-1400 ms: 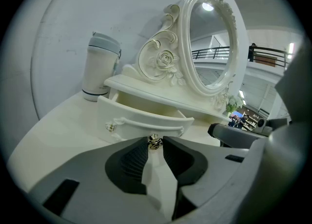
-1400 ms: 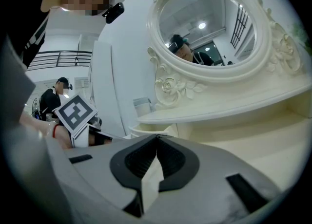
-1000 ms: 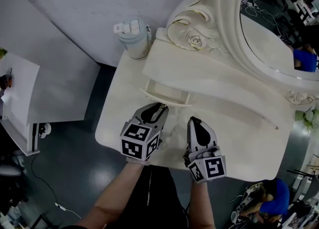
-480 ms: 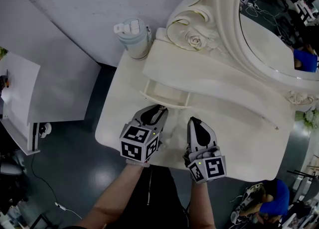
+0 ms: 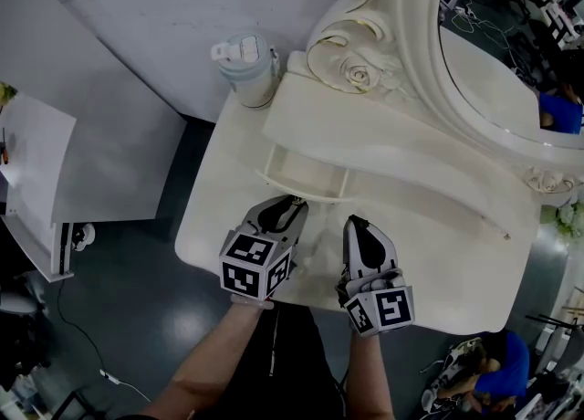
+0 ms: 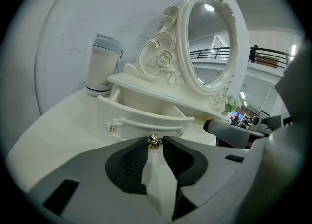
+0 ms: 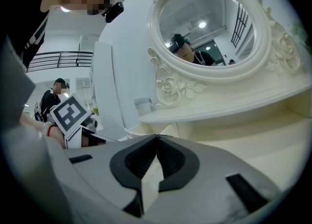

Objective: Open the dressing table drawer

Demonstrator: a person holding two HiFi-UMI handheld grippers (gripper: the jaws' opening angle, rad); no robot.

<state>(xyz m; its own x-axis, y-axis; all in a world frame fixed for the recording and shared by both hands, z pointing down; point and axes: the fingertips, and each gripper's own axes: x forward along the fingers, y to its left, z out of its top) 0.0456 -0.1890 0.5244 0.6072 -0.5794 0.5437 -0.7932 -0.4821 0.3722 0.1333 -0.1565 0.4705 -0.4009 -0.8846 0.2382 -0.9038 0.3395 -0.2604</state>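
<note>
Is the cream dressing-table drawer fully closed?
No, the cream drawer stands pulled out, its inside showing, left gripper on its brass knob.

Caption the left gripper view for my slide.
Left gripper shut on the open drawer's knob; bottle and mirror behind.

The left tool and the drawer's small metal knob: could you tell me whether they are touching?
Touching. The left gripper view shows the left tool pinching the knob between its tips.
</note>
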